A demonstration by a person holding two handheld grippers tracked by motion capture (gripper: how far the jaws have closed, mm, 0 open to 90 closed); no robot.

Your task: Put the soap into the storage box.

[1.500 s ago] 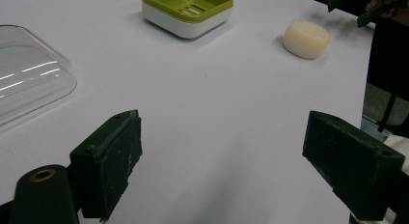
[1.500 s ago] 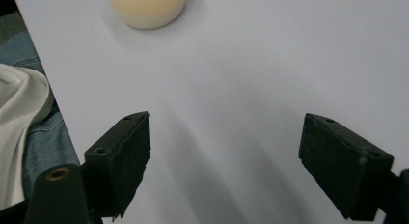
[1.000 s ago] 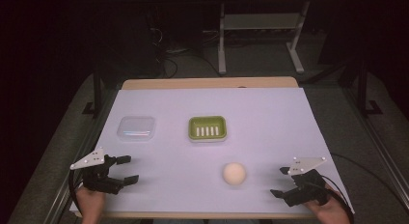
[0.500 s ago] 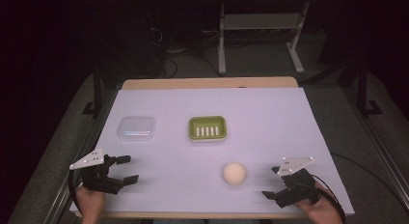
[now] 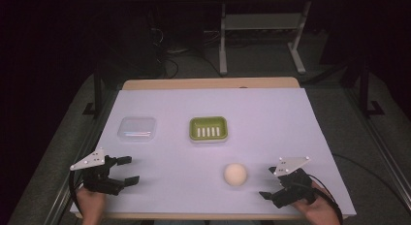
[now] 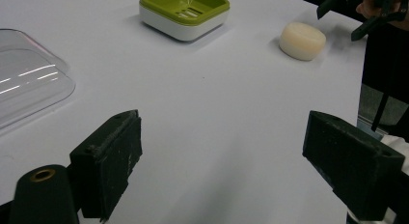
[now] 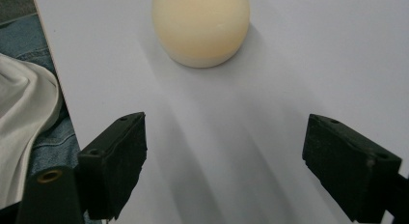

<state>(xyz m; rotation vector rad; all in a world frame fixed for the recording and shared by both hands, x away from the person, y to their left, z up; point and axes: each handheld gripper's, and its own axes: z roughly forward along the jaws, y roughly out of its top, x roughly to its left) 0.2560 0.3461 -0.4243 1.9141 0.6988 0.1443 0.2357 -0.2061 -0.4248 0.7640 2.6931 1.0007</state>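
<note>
- 2 grippers sit at the near edge of the surface [image 5: 291,108], both with fingers spread wide and nothing between them.
- Right gripper [image 5: 271,184] has shifted left and turned toward the soap bar [image 5: 235,174] over the last second; earlier it sat further right, closer to the surface's right corner.
- Left gripper [image 5: 127,169] has not moved, parked at the near left, fingers released.
- Soap bar, round and cream, lies on the bare surface near the front, right of centre, just left of the right gripper; apart from it, no contact yet.
- Right gripper view: soap bar [image 7: 200,26] dead ahead, centred between the open fingers [image 7: 113,161] but beyond their tips.
- Green soap dish [image 5: 208,129] sits mid-surface, empty, slotted tray showing; clear lid [image 5: 137,128] lies to its left, well apart.
- Left gripper view: dish [image 6: 184,11] and soap [image 6: 302,39] far ahead, lid [image 6: 29,84] close on the left.
- Judgement: the shift reads as an approach starting, right gripper lining up for a grasp on the soap; likely goal is soap into dish, then lid.
- Nothing lifted or placed yet, task at its first step.
</note>
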